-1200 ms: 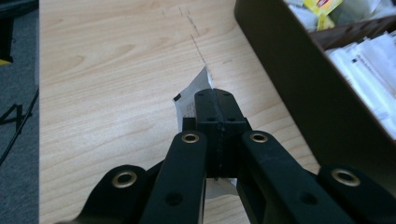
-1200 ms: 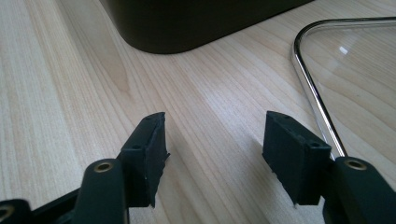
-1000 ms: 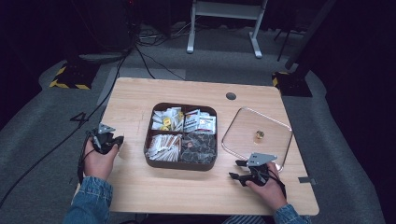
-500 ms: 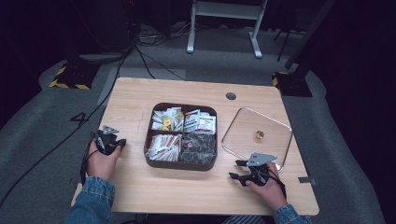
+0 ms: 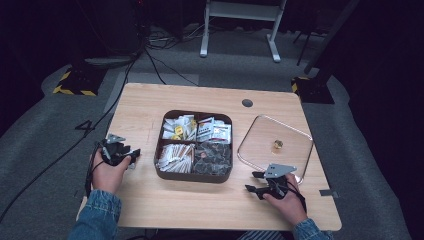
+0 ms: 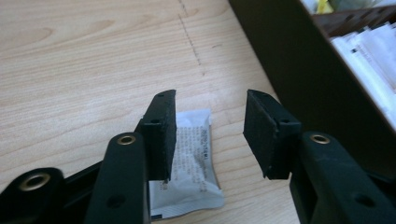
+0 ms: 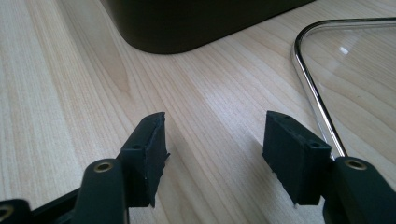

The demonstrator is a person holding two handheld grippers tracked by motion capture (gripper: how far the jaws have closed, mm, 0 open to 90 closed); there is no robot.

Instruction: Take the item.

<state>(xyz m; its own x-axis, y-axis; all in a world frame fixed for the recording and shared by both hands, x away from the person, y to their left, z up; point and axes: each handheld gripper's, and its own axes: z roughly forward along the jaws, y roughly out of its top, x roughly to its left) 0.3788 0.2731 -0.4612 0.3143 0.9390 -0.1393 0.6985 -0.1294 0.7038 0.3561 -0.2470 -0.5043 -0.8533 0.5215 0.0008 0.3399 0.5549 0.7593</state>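
Hands are coming in from the near edge of the wooden table (image 5: 210,210), each one holding a gripper. On the person's left side, the left gripper (image 5: 131,156) is sitting low over the wood just beside the left wall of the brown tray (image 5: 192,176). Its jaws have just been opening and are now standing apart, pressing on nothing. A small white sachet (image 6: 194,163) with fine print is lying flat on the table under them, partly behind one jaw and free of the pads. On the other side, the right gripper (image 5: 254,182) is resting near the front right corner of the tray, and its jaws are also standing apart with only bare wood between them. Just beyond it, a clear square lid (image 5: 275,147) with a metal rim and a small golden knob is lying flat on the table. Farther in, the tray is holding packets in four compartments.
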